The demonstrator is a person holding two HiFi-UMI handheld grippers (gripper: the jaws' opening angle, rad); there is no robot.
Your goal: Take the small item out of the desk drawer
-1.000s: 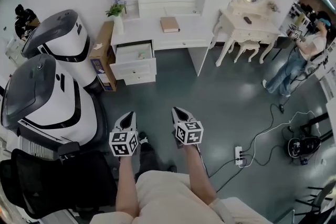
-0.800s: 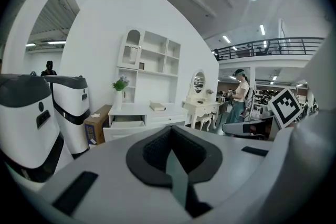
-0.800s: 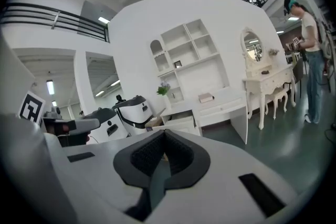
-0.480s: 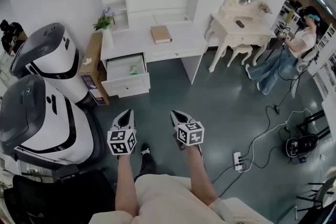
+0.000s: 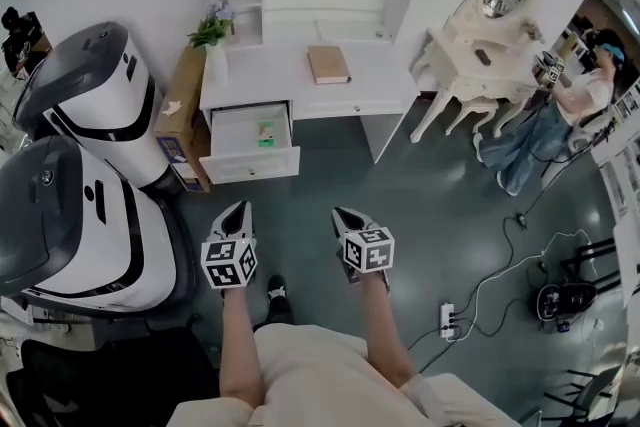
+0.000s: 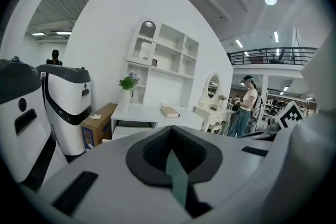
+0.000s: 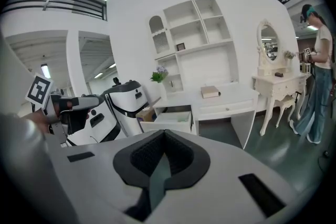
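Note:
The white desk (image 5: 300, 80) stands ahead against the wall, its left drawer (image 5: 252, 162) pulled open. A small green item (image 5: 265, 133) lies inside the drawer. My left gripper (image 5: 236, 212) and right gripper (image 5: 346, 216) hover side by side over the dark floor, well short of the desk, both shut and empty. In the left gripper view the desk (image 6: 152, 112) shows beyond the shut jaws. The right gripper view shows the open drawer (image 7: 169, 119) past its own shut jaws; the item is too small to see there.
Two large white-and-grey machines (image 5: 85, 165) stand at the left, with a cardboard box (image 5: 183, 115) beside the desk. A book (image 5: 328, 64) and a potted plant (image 5: 212, 33) are on the desktop. A vanity table (image 5: 480, 65), a person (image 5: 560, 115) and floor cables with a power strip (image 5: 447, 320) are at the right.
The head view has swung about, and the desk with its open drawer now sits slightly nearer. Both grippers stay shut, side by side, in about the same place.

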